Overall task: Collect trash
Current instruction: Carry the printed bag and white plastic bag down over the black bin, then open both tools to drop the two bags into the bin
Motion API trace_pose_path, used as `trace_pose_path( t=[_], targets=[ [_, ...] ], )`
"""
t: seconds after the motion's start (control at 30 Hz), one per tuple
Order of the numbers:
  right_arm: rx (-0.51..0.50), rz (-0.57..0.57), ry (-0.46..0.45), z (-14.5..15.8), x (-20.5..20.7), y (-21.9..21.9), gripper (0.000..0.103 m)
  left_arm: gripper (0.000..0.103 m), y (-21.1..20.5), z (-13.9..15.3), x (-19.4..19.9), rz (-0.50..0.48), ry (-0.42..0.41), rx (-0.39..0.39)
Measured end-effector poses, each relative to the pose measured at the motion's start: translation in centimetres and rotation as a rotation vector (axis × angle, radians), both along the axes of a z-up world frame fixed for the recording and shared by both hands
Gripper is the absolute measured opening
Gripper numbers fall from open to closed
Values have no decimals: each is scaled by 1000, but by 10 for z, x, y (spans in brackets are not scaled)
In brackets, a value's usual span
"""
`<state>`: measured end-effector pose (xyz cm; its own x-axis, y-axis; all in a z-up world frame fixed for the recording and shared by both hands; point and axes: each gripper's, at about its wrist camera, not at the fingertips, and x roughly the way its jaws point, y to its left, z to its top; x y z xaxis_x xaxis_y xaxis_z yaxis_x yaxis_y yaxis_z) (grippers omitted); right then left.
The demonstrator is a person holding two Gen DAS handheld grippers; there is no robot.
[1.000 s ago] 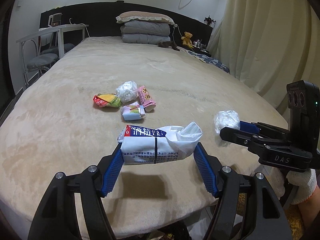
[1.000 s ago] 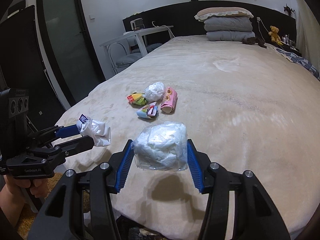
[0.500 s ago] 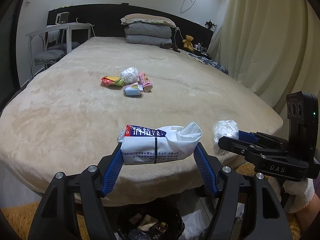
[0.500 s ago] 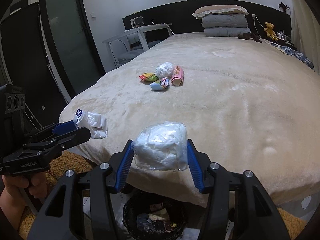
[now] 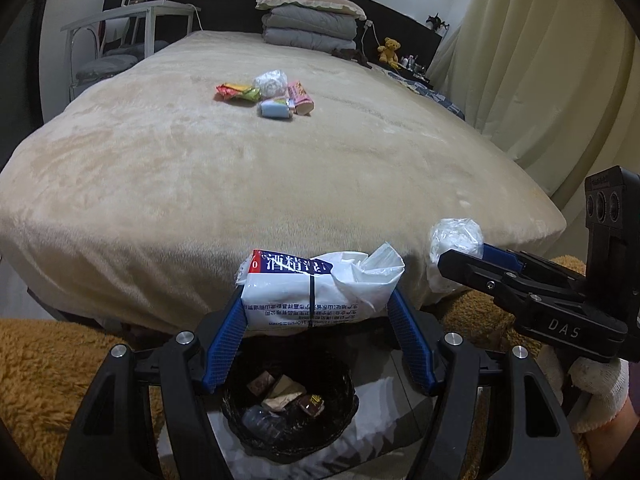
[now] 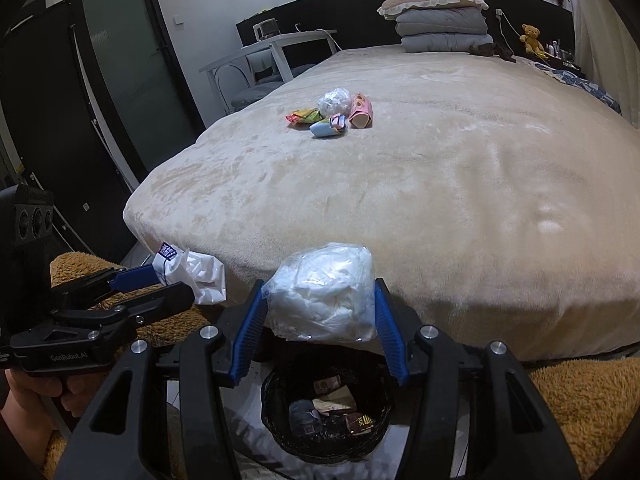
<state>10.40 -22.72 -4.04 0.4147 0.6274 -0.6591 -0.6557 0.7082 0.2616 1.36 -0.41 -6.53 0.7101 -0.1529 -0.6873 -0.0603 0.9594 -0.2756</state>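
My left gripper (image 5: pixel 318 312) is shut on a white wipes packet (image 5: pixel 316 292) with blue print, held above a black trash bin (image 5: pixel 290 412) on the floor at the bed's foot. My right gripper (image 6: pixel 320 308) is shut on a crumpled clear plastic bag (image 6: pixel 322 294), also above the bin (image 6: pixel 326 412). Each gripper shows in the other's view, the right one (image 5: pixel 456 256) beside the left one (image 6: pixel 176 284). The bin holds several wrappers. More trash lies on the bed: a white plastic wad (image 5: pixel 271 80), a pink wrapper (image 5: pixel 300 97), a blue packet (image 5: pixel 274 109), a red-green wrapper (image 5: pixel 236 92).
The beige bed (image 5: pixel 280 184) fills the view ahead. Brown shaggy rugs (image 5: pixel 44 384) flank the bin. Folded bedding (image 5: pixel 312 20) and a teddy bear (image 5: pixel 388 49) are at the headboard. A white desk (image 6: pixel 276 52) and dark door (image 6: pixel 120 68) stand at left, curtains (image 5: pixel 540 60) at right.
Both grippers have drawn back from over the bed and lowered past its foot edge, carrying their items. The trash bin has come into view beneath them.
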Motion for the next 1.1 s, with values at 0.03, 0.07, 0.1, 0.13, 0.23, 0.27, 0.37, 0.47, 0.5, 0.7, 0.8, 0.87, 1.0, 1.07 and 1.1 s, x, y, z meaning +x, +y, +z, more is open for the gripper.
trace_pose_path(
  t=[0.03, 0.07, 0.1, 0.13, 0.23, 0.27, 0.37, 0.47, 0.5, 0.7, 0.8, 0.87, 1.0, 1.07, 1.1],
  targets=[
    [-5, -2, 3, -2, -3, 0, 53, 68, -1, -3, -1, -2, 10, -6],
    [-7, -3, 6, -3, -5, 1, 53, 68, -3, -5, -2, -2, 18, -11],
    [-6, -4, 13, -4, -7, 0, 53, 68, -4, -7, -3, -2, 27, -15],
    [-3, -9, 26, -5, -7, 0, 53, 68, -5, -9, -3, 0, 38, -17],
    [0, -30, 68, -12, -5, -3, 53, 68, -7, -19, -2, 4, 87, -19],
    [-5, -38, 81, -14, -5, -4, 53, 68, -8, -23, -1, 5, 106, -18],
    [-28, -61, 116, -22, -1, -4, 53, 68, -9, -35, 2, 7, 163, -16],
    [-41, -81, 170, -32, 5, -4, 53, 68, -7, -49, 6, 6, 228, -43],
    [-42, -85, 194, -36, 6, -4, 53, 68, -6, -54, 8, -3, 253, -65],
    [-76, -104, 358, -70, 14, -2, 53, 68, -5, -72, 15, 6, 338, -108],
    [-106, -110, 413, -84, 16, 0, 53, 68, -6, -81, 18, 11, 384, -112],
    [-118, -115, 452, -92, 17, -1, 53, 68, -6, -87, 20, 7, 411, -123],
    [-136, -120, 509, -106, 22, -1, 54, 68, -6, -103, 22, -7, 465, -186],
    [-137, -118, 546, -113, 24, 0, 54, 68, -7, -106, 22, -3, 481, -165],
    [-139, -117, 559, -116, 24, 0, 54, 68, -8, -107, 22, -4, 482, -164]
  ],
)
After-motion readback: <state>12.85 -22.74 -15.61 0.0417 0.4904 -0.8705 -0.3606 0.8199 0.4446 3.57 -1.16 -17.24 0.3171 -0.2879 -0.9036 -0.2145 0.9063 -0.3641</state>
